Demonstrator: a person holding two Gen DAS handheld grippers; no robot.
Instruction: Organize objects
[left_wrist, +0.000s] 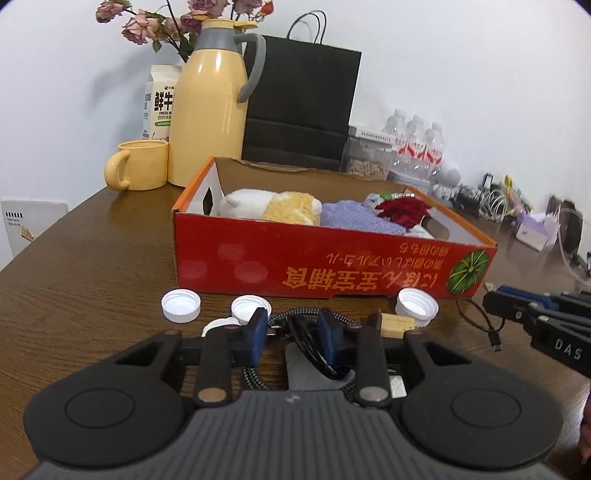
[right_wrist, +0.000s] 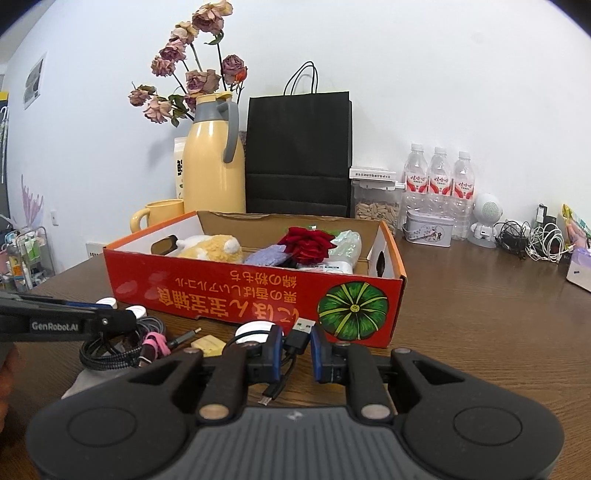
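Note:
A red cardboard box holds a plush toy, a purple cloth and a red rose; the box also shows in the right wrist view. My left gripper is open around a coiled braided cable lying on a grey pouch. My right gripper is open around a short black USB cable. White bottle caps and a small wooden block lie before the box.
A yellow jug, yellow mug, milk carton, black paper bag, seed jar and water bottles stand behind the box. Cables and a small robot figure sit at the far right.

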